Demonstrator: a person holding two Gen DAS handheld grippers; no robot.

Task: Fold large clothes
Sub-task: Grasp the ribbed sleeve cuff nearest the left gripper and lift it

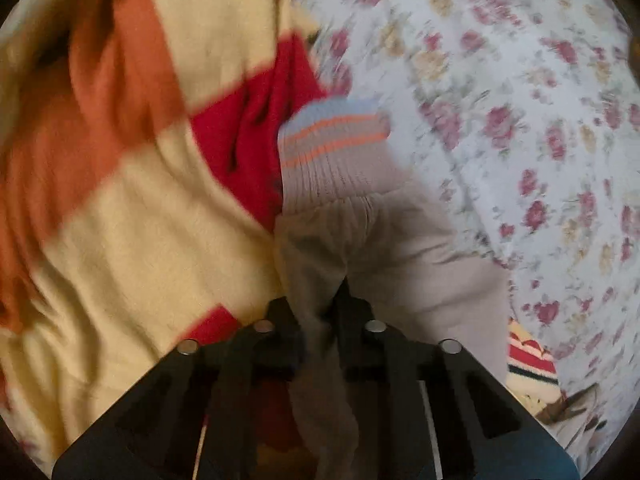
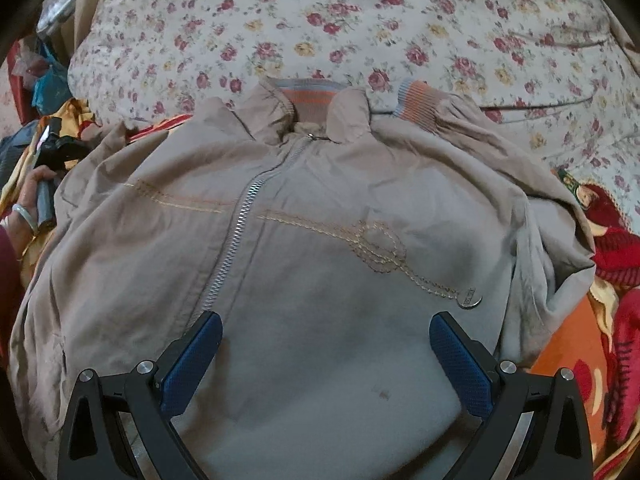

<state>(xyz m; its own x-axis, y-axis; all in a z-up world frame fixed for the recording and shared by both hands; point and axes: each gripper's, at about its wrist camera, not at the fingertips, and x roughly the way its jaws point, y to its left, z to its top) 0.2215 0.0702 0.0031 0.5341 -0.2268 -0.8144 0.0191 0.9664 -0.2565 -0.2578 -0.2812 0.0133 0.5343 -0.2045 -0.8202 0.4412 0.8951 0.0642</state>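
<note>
- Jacket (image 2: 320, 280), beige with a zip, lies front-up on the floral bed (image 2: 360, 20).
- Its round metal tag (image 2: 470, 298) bears writing too small to read.
- Left tool (image 1: 320, 300) is clenched on the sleeve (image 1: 360, 220); that view is blurred.
- Right tool (image 2: 326, 340) hangs released above the jacket.

This is a bedroom in somebody's home: a bed covered with a white sheet (image 2: 360, 32) printed all over in small red and yellow roses fills the far half of the room. A tan zip jacket (image 2: 320, 260) lies spread flat on it, with a blanket (image 1: 132, 200) in cream, orange and red blocks just beside it. At the far left, bags and loose cloths (image 2: 44, 76) are heaped at the bed's edge, ordinary household clutter.
</note>
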